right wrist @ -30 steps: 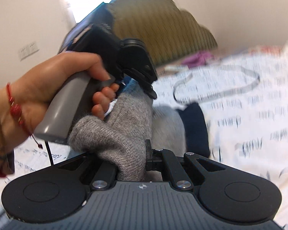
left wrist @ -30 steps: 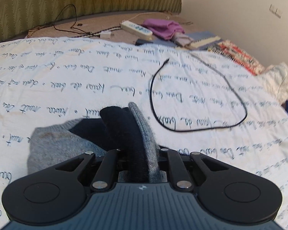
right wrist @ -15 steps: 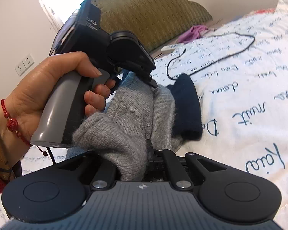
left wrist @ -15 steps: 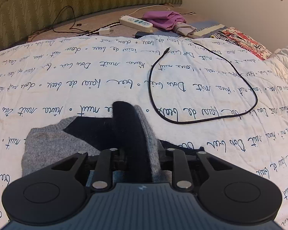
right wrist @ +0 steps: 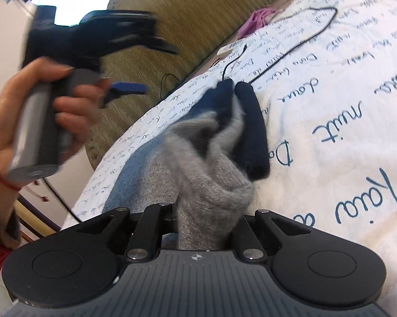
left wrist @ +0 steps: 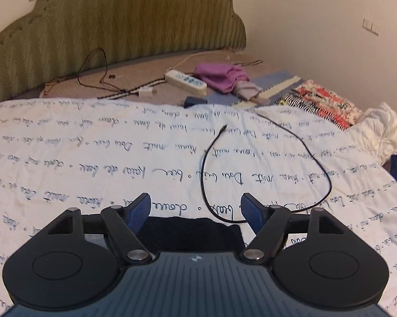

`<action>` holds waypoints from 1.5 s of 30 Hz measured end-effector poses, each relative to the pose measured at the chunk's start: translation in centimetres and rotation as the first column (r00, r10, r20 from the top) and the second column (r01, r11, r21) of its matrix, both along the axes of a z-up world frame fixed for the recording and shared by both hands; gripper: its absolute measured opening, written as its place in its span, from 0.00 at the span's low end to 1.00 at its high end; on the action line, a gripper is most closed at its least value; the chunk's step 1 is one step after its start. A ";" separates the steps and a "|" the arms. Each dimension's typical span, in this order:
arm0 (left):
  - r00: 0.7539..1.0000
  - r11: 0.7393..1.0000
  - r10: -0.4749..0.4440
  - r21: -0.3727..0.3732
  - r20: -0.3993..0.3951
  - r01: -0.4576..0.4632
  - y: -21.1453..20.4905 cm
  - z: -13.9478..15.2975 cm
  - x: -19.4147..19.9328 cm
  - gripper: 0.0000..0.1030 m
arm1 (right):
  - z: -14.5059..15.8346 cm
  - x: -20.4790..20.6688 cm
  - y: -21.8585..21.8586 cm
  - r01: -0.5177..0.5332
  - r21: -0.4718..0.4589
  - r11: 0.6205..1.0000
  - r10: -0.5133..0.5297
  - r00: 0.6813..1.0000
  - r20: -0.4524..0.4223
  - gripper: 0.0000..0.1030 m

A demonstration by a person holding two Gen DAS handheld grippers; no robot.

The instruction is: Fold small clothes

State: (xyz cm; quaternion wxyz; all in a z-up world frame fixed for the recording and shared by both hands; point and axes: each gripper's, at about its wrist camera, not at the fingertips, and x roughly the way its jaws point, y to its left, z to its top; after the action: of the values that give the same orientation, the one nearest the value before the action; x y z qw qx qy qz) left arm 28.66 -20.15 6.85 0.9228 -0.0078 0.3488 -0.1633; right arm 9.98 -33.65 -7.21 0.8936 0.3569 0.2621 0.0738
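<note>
Sock (right wrist: 211, 185): fuzzy grey knit, dark cuff. Bedspread (left wrist: 92, 158): matt printed cloth. Headboard (left wrist: 119, 26): ribbed fabric.

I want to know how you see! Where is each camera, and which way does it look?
Left wrist view: sits on the left tool, facing across the white quilt with blue writing toward the green headboard; only its opening, empty fingers show.
Right wrist view: sits on the right tool, its jaws opening around the grey and navy knitted garment; a hand carrying the left tool shows.
Both share the quilt, headboard and looped black cable.
</note>
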 end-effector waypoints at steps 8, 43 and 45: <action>0.999 0.996 -0.003 0.090 0.037 -0.001 7.7 -2.6 -7.3 0.78 | -0.5 -0.3 -0.8 -0.011 0.117 0.993 0.010 1.000 0.007 0.23; 0.968 0.929 -0.131 -0.368 -0.212 0.045 16.8 -11.3 -11.4 0.90 | 2.1 1.4 -5.2 -0.169 0.051 0.984 0.173 0.981 -0.082 0.84; 0.962 0.900 -0.152 -0.434 -0.226 0.040 17.1 -11.7 -10.8 0.92 | 1.8 2.6 -4.9 -0.237 0.050 0.970 0.240 0.968 -0.074 0.83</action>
State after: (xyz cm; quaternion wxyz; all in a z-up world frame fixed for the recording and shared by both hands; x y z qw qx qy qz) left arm 17.85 -3.09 -4.89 0.8370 -0.2124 0.4202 -0.2789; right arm 12.53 -38.50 -5.40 0.8596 0.3435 0.3370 0.1718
